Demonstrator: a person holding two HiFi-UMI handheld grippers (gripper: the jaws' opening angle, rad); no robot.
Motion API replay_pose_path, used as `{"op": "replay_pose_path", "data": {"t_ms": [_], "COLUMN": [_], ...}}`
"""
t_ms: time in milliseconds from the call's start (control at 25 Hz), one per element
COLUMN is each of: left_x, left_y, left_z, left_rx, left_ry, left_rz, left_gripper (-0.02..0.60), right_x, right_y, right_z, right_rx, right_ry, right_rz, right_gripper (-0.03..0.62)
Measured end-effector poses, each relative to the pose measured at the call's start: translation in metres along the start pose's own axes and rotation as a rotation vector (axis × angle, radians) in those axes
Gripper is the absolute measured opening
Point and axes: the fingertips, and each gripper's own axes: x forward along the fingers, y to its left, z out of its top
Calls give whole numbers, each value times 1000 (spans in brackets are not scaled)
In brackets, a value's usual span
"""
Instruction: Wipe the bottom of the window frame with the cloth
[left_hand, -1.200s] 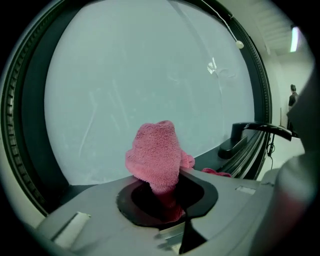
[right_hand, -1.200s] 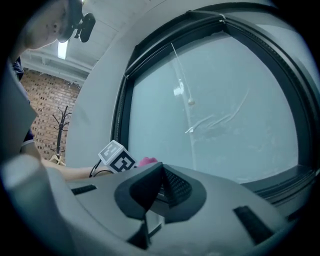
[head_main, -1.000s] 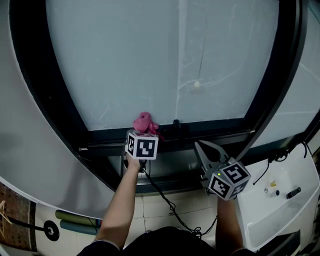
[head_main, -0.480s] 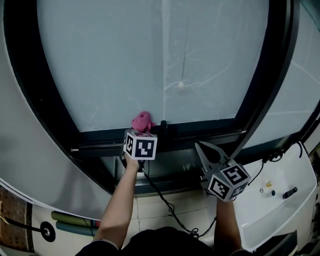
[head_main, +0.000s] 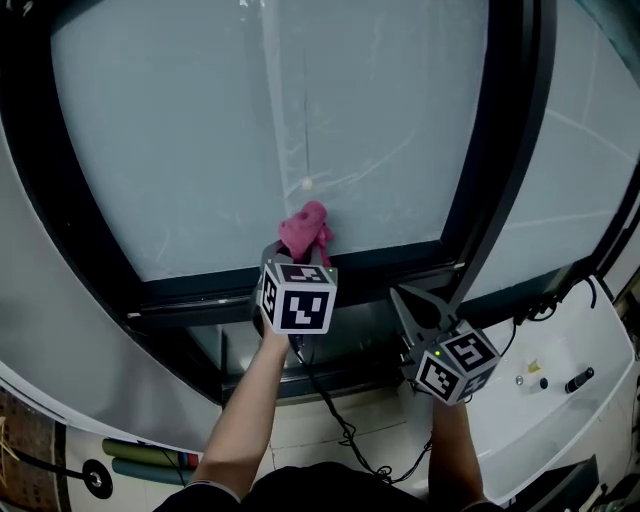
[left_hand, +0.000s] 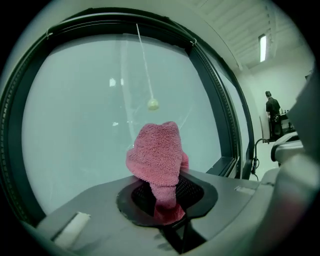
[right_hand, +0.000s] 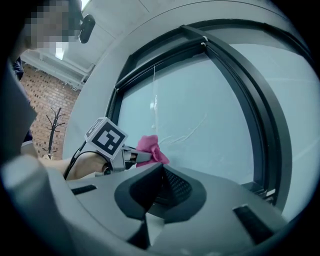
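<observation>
A pink cloth (head_main: 305, 231) bunches up out of my left gripper (head_main: 300, 256), which is shut on it. The cloth stands in front of the glass, just above the black bottom rail of the window frame (head_main: 390, 259). In the left gripper view the cloth (left_hand: 157, 155) rises from the closed jaws of the left gripper (left_hand: 167, 207) against the pane. My right gripper (head_main: 408, 300) hangs lower right, below the rail, shut and holding nothing. The right gripper view looks past the right gripper (right_hand: 159, 170) at the left gripper (right_hand: 136, 157) and the cloth (right_hand: 152, 147).
A thin pull cord with a bead (head_main: 305, 183) hangs down the pane. A black upright frame bar (head_main: 490, 180) stands at the right. A white unit (head_main: 560, 390) sits low right, and a black cable (head_main: 335, 420) trails down over the tiled floor.
My left gripper has lifted the cloth from the bottom rail up onto the glass and slightly rightward. The right gripper has kept its place.
</observation>
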Motion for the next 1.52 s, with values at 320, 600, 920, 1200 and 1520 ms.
{"op": "replay_pose_path", "data": {"t_ms": [320, 600, 920, 1200, 1520], "left_x": [46, 75, 90, 102, 123], "left_y": [-70, -63, -55, -71, -122], "left_z": [-11, -68, -92, -88, -74], "left_rx": [-100, -156, -137, -126, -71], "left_ry": [78, 202, 241, 247, 261], "left_rz": [20, 175, 150, 63, 21], "left_gripper": [80, 80, 80, 80, 78], "right_x": [-33, -42, -26, -18, -42], "right_y": [-41, -55, -64, -73, -113], "right_z": [3, -15, -24, -21, -23], "right_rx": [22, 52, 54, 52, 67], "right_ry": [-14, 21, 41, 35, 25], "right_rz": [-24, -30, -90, -162, -164], "right_gripper": [0, 0, 0, 0, 0]}}
